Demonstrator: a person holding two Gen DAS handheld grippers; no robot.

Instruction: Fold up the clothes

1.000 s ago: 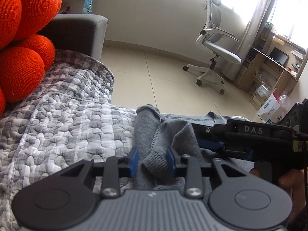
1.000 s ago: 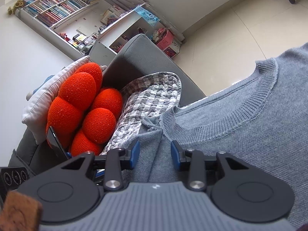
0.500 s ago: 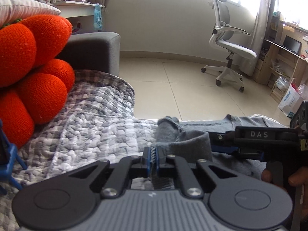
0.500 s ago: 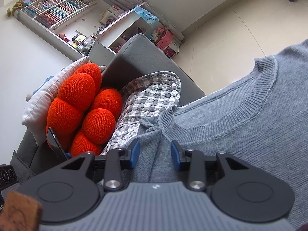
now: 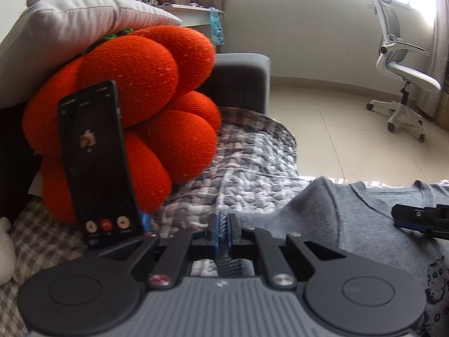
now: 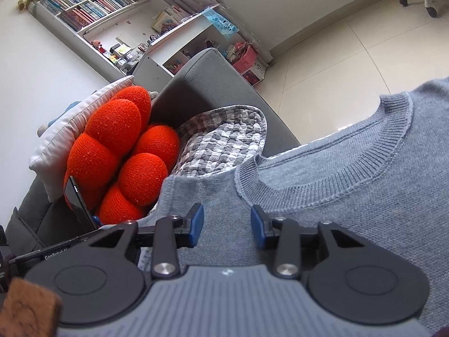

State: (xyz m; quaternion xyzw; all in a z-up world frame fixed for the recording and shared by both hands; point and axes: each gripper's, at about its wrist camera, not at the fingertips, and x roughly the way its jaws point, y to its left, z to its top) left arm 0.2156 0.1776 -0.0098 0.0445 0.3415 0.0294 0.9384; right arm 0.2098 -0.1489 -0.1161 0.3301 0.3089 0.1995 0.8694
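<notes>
A grey knit sweater [image 6: 350, 185] lies spread on the quilted sofa cover, its ribbed neckline facing the sofa's front edge. My left gripper [image 5: 223, 219] is shut on a ribbed bit of the sweater's sleeve, and the cloth [image 5: 350, 219] stretches off to the right from its pads. My right gripper [image 6: 226, 221] hovers low over the sweater's shoulder beside the collar. Its jaws are opening, with flat fabric beneath them and nothing pinched. In the left wrist view the right gripper's blue-tipped finger [image 5: 412, 220] shows at the right edge.
An orange pumpkin cushion [image 5: 146, 95] leans under a grey pillow [image 5: 70, 28], with a phone [image 5: 95, 163] propped in front of it. The checked quilt [image 5: 247, 163] covers the seat up to the sofa arm [image 5: 241, 78]. An office chair [image 5: 404, 84] stands on the tiled floor.
The left jaws shut on the sleeve cuff, then carried it up and leftward toward the cushion and phone. The right gripper stayed put and its jaws spread a little.
</notes>
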